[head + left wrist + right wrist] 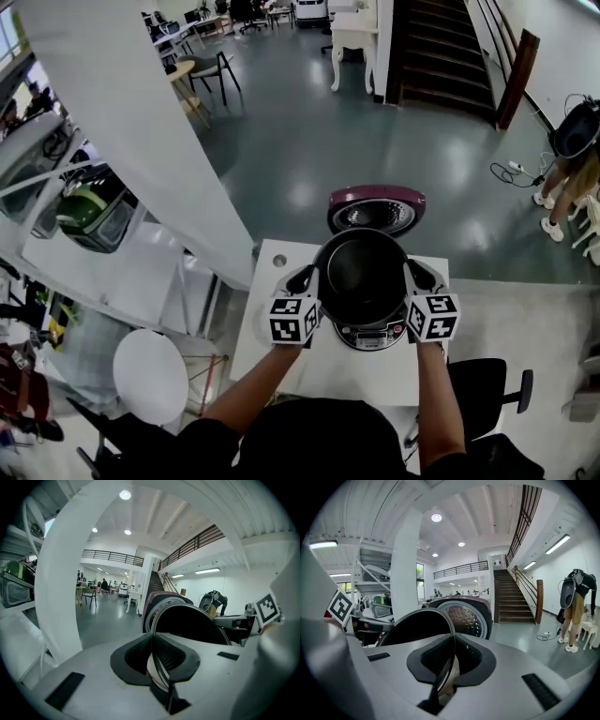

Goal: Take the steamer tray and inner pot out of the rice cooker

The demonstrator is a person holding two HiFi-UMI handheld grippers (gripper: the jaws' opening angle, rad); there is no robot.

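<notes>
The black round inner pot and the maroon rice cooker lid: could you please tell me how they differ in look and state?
The black round inner pot is dark inside; the maroon rice cooker lid shows a silvery perforated plate. The pot is clamped at its rim by the left gripper and right gripper; neither touches the lid. The pot's mouth faces up; the lid stands open behind it. Both are round.

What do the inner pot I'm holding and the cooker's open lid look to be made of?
Inner pot: probably thin metal with a dark matte coating; the rim is a slim edge and the inside barely shines. Lid: glossy maroon shell, likely plastic; its inner plate looks like silvery metal dotted with dimples or holes.
</notes>
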